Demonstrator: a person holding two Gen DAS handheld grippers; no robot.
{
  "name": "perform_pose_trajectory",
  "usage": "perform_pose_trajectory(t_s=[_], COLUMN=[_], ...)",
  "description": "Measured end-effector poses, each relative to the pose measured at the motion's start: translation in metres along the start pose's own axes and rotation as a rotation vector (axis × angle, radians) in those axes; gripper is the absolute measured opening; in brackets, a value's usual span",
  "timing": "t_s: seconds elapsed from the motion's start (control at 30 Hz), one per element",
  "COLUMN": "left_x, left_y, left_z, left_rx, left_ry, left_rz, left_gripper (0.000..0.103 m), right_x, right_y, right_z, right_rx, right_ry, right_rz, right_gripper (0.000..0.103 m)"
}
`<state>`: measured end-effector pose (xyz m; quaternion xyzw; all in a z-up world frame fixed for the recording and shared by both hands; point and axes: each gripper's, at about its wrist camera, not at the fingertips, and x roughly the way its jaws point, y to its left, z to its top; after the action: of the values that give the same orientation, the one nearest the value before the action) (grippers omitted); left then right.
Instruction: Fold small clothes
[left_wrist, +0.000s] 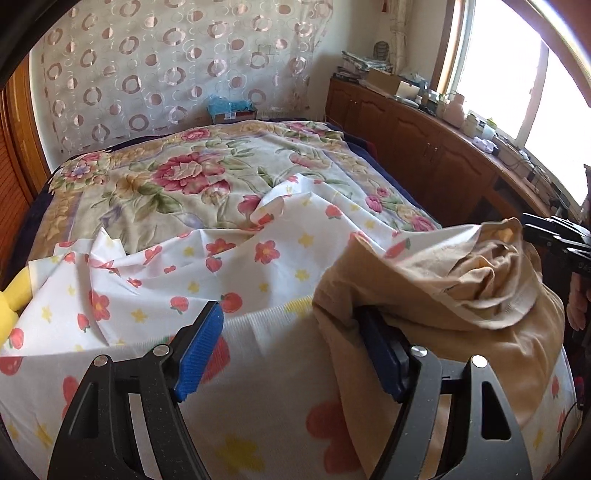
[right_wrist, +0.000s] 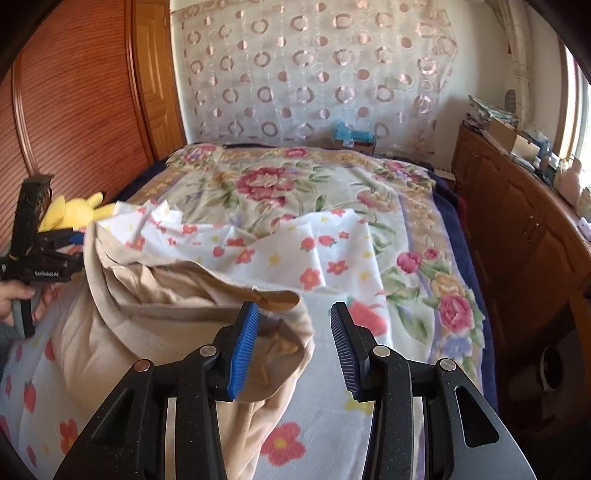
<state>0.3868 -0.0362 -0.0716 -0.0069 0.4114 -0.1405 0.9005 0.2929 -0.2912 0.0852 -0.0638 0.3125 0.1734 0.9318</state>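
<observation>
A small beige garment (left_wrist: 461, 295) lies bunched on a white cloth with red flowers (left_wrist: 207, 273) at the near end of the bed. It also shows in the right wrist view (right_wrist: 166, 306). My left gripper (left_wrist: 291, 343) is open, its right finger under the garment's left edge. My right gripper (right_wrist: 293, 343) is open, its left finger against the garment's right edge. The right gripper shows at the far right of the left wrist view (left_wrist: 554, 240), and the left gripper at the far left of the right wrist view (right_wrist: 44, 254).
The bed has a floral blanket (right_wrist: 314, 192). A yellow plush toy (right_wrist: 74, 214) sits at the bed's left edge. A wooden cabinet (left_wrist: 424, 147) with clutter runs along the right under a window. A wooden wardrobe (right_wrist: 81, 92) stands on the left.
</observation>
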Motion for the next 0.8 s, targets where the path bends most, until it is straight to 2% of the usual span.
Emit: perform_pose_trajectory(t_s=[0.07,0.13,0.27,0.43,0.53,0.67,0.7,0.77,0.8], left_x=[0.011,0.014,0.015,0.014,0.014,0.013,0.012,0.010,0.008], left_y=[0.004,0.007,0.008,0.008,0.008,0.005,0.004,0.004,0.004], left_z=[0.004,0.005,0.006,0.006,0.006,0.007,0.005,0.004,0.004], left_rx=[-0.003,-0.018,-0.025,-0.028,-0.028,-0.016,-0.015,-0.014,-0.013], left_ry=[0.014,0.014,0.014,0.015,0.016,0.012,0.011,0.007,0.004], left_rz=[0.051,0.045,0.053,0.049,0.048,0.052,0.050,0.047,0.047], left_gripper=[0.076,0.076,0.076,0.076,0.076,0.076,0.076,0.076,0.076], right_x=[-0.008,-0.020,-0.034,-0.022,-0.010,-0.002,-0.001,0.005,0.009], right_y=[-0.004,-0.006,0.006,0.018,0.023,0.028,0.028,0.027,0.029], right_z=[0.002,0.001,-0.020,-0.044,-0.051,-0.045,-0.042,-0.034,-0.028], right_rx=[0.021,0.042,0.004,-0.073,-0.120,-0.149,-0.150,-0.167,-0.179], right_ry=[-0.025,-0.046,-0.050,0.036,0.097,0.093,0.086,0.076,0.059], right_rz=[-0.003,0.006,0.017,0.067,0.048,0.031,0.029,0.040,0.023], right_gripper=[0.043,0.043,0.046,0.047,0.047,0.046,0.029,0.004,0.004])
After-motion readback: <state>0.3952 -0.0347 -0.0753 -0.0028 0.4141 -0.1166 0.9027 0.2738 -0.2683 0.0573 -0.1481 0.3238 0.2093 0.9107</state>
